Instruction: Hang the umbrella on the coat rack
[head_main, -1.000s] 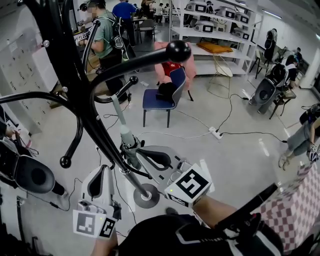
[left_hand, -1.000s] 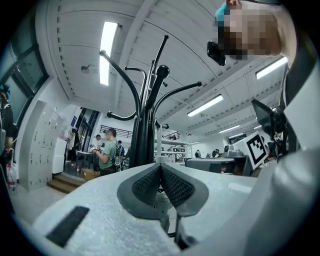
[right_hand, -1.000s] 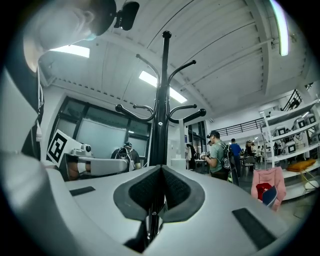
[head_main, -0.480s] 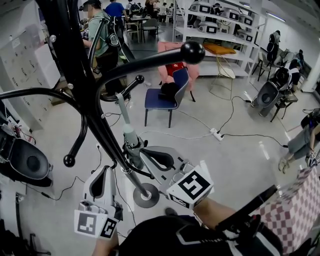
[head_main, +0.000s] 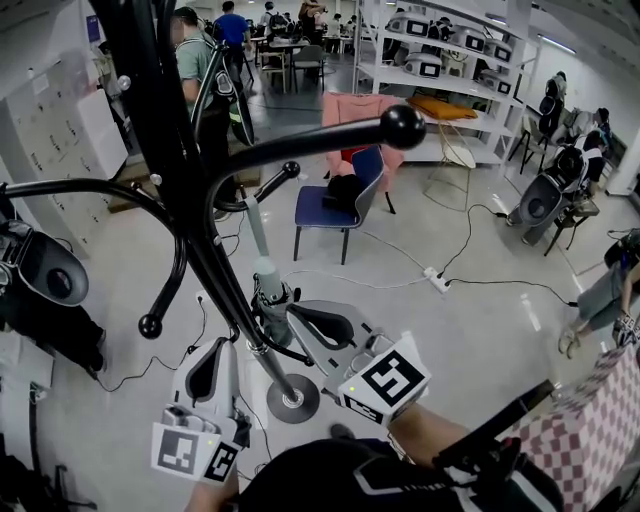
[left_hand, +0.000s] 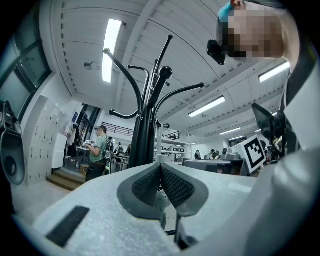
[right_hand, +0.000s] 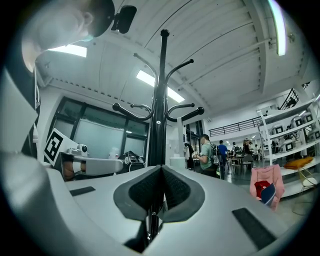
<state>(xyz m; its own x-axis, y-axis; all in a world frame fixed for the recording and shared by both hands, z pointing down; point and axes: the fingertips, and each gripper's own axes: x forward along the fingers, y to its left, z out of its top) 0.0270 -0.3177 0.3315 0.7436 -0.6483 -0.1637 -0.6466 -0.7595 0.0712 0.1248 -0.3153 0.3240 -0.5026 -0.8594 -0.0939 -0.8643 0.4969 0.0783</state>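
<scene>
A pale furled umbrella (head_main: 267, 288) is seen standing steeply beside the pole of a black coat rack (head_main: 195, 240), its thin upper end reaching a lower hook arm (head_main: 262, 184); whether it is hung there cannot be told. The left gripper (left_hand: 160, 167) and the right gripper (right_hand: 161, 170) are held low on either side of the pole, just short of the umbrella's thicker lower part. Both pairs of jaws are pressed together, and nothing can be made out between the pads.
</scene>
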